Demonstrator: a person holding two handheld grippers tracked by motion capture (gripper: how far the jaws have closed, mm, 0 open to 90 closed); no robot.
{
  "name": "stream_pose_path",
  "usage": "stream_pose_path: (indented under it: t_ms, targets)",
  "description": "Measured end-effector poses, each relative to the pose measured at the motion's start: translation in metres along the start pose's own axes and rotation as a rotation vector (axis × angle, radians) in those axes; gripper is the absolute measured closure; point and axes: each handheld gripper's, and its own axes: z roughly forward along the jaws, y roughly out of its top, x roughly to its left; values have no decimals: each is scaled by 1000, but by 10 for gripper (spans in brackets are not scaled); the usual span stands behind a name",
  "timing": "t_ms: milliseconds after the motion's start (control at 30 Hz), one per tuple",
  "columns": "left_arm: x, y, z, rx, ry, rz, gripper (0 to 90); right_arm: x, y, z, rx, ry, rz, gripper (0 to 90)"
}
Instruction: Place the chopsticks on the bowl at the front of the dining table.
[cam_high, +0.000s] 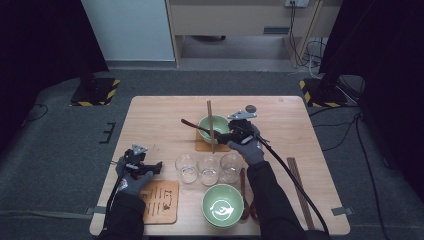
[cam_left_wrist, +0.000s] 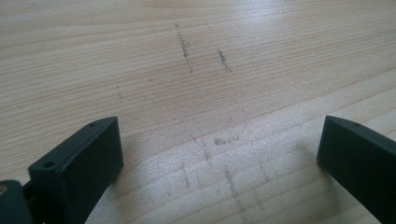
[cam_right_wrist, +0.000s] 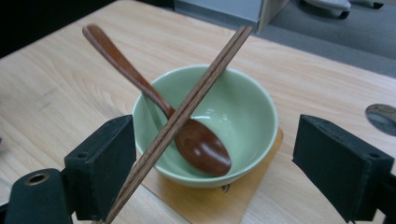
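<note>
A pale green bowl (cam_right_wrist: 233, 107) sits on a small wooden coaster (cam_right_wrist: 261, 186) at the table's far middle. A dark wooden spoon (cam_right_wrist: 201, 144) lies in it, its handle sticking out over the rim. A pair of brown chopsticks (cam_right_wrist: 201, 88) rests across the bowl's rim and passes close by one jaw. My right gripper (cam_right_wrist: 218, 151) stands open just before the bowl, nothing between its jaws. In the high view the right gripper (cam_high: 222, 136) is at the bowl's (cam_high: 214, 125) near side. My left gripper (cam_high: 152, 167) is open over bare wood at the left, also (cam_left_wrist: 219, 140).
Three clear glasses (cam_high: 208, 170) stand in a row mid-table. A second green bowl (cam_high: 222, 206) is at the front, a spoon (cam_high: 243, 192) beside it. A patterned coaster (cam_high: 161, 201) lies front left, more chopsticks (cam_high: 299, 187) at the right, a round metal disc (cam_high: 251, 107) at the back.
</note>
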Motion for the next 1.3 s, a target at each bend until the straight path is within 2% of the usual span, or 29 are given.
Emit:
stream_pose_path:
  t_ms: [100,500,733,1300]
  targets:
    - [0,0,0,0,0,0,0,3,-3,5,16,9,-15,138]
    - [0,0,0,0,0,0,0,6,-12,16,75,-13,-60,133]
    - [0,0,0,0,0,0,0,6,-14,18,89,-23,-73,132]
    - [0,0,0,0,0,0,0,8,-17,21,102,9,-109,130]
